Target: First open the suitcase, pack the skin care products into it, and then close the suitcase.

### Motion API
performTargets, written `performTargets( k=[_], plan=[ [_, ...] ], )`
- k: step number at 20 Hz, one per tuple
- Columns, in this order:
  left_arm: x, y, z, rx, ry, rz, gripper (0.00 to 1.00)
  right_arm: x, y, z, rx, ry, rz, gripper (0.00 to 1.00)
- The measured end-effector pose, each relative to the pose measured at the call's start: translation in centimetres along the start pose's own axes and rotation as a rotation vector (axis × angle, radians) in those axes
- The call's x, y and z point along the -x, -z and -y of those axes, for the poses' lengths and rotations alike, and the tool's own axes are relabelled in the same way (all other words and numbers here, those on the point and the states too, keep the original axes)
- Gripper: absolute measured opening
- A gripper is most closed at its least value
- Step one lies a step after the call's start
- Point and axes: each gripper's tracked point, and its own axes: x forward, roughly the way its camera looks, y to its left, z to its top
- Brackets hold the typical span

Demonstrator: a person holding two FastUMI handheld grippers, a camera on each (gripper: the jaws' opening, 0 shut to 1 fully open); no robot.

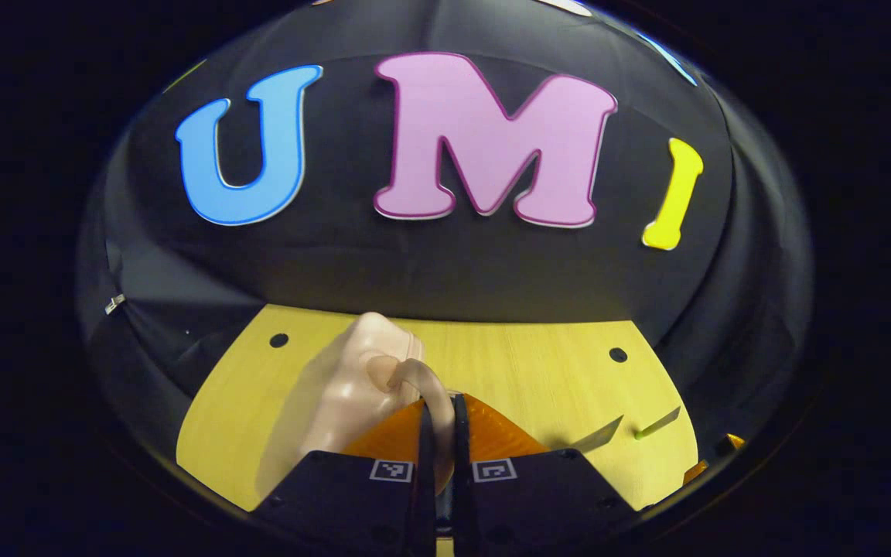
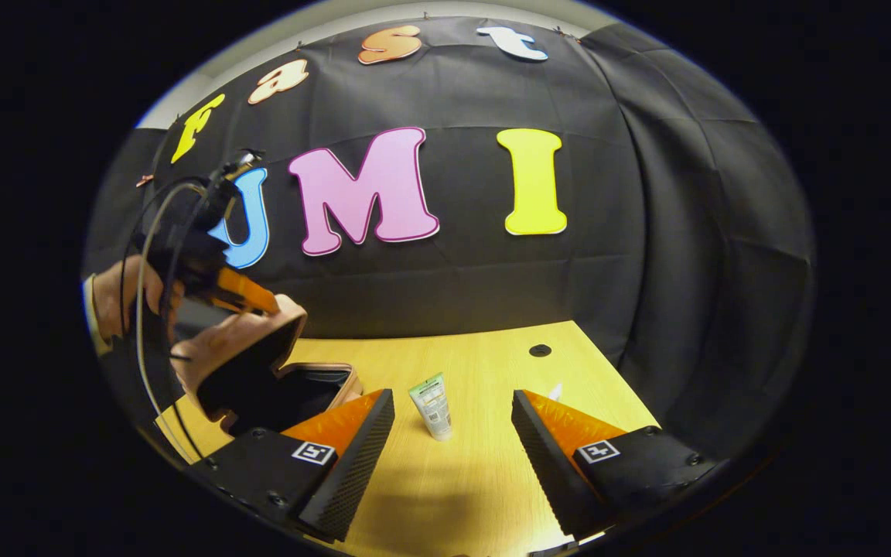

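Observation:
A pale pink suitcase [image 1: 337, 394] lies on the wooden table. My left gripper [image 1: 443, 404] is shut on the handle [image 1: 418, 375] of its lid. In the right gripper view the lid [image 2: 248, 344] stands tilted up, half open over the dark inside of the base [image 2: 314, 387]. The left gripper [image 2: 248, 298] sits at the lid's top edge, with a hand [image 2: 117, 298] behind it. A small white and green skin care tube [image 2: 431, 406] stands upright on the table. My right gripper [image 2: 452, 398] is open just in front of the tube, holding nothing.
The table [image 2: 476, 480] has round cable holes [image 2: 540, 350] near its back edge. A small white item [image 2: 556, 391] peeks out behind my right finger. A cable [image 2: 144, 309] loops down from the left gripper. The booth's black cloth wall closes off the back.

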Motion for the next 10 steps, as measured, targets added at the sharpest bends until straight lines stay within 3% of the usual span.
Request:
performTargets(
  k=[2, 5, 6, 10],
  plan=[
    [1.4, -1.6, -6.2, -0.018, -0.062, 0.049, 0.13, -0.1, 0.4, -0.9, 0.004, -0.012, -0.014, 0.97],
    [2.4, -2.4, -17.6, -0.101, -0.248, 0.096, 0.13, -0.1, 1.3, -2.0, 0.025, -0.021, -0.044, 0.97],
    [2.1, -2.0, -21.2, -0.088, -0.308, 0.085, 0.12, -0.1, 1.8, -2.3, 0.033, -0.020, -0.057, 0.97],
    [-1.1, 2.7, -32.0, 0.028, -0.427, 0.032, 0.12, 0.0, 4.2, -4.2, 0.070, -0.021, -0.120, 0.97]
  ],
)
